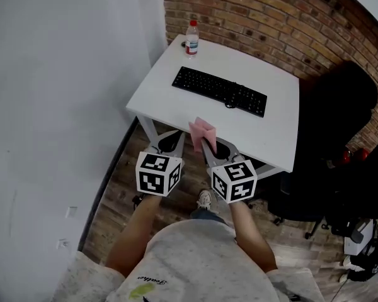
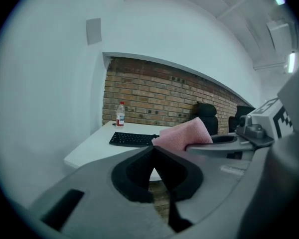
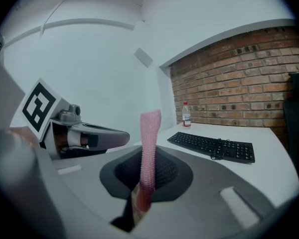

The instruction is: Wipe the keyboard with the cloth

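A black keyboard [image 1: 219, 91] [image 2: 132, 139] [image 3: 212, 146] lies across the middle of the white table [image 1: 271, 134]. Both grippers hang side by side just short of the table's near edge, above the floor. My right gripper [image 1: 208, 145] [image 3: 149, 151] is shut on a pink cloth [image 1: 201, 131] [image 3: 150, 138], which sticks up from between its jaws; the left gripper view shows that cloth [image 2: 184, 133] too. My left gripper [image 1: 169, 143] [image 2: 153, 148] is shut with nothing in it. Neither gripper touches the keyboard.
A water bottle [image 1: 191, 38] [image 2: 120, 114] [image 3: 186, 114] stands at the table's far left corner, by the brick wall [image 1: 271, 17]. A black office chair [image 1: 340, 106] sits to the right of the table. A white wall [image 1: 63, 74] runs along the left. The floor is wood.
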Motion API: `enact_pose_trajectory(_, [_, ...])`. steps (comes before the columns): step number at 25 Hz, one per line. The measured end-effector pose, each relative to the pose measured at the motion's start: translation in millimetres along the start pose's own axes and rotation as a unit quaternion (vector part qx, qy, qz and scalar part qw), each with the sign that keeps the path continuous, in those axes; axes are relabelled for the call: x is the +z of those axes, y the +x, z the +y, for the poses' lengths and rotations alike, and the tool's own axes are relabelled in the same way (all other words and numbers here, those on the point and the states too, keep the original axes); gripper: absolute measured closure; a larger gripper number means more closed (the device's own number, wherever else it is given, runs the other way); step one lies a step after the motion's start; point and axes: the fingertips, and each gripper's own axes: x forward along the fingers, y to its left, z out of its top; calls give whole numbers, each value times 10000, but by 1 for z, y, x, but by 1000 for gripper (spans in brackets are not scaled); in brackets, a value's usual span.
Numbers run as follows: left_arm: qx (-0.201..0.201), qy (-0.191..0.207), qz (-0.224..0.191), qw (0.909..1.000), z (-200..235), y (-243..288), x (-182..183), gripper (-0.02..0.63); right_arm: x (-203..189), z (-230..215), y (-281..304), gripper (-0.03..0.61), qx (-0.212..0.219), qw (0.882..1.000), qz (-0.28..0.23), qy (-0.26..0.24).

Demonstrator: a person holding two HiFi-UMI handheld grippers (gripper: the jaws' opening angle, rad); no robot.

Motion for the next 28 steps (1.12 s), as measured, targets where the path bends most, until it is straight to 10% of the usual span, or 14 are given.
enact_pose_trajectory(28, [683,-384,464,9958,92,153,31,617,17,-108,160,555,1015,9930,564,223])
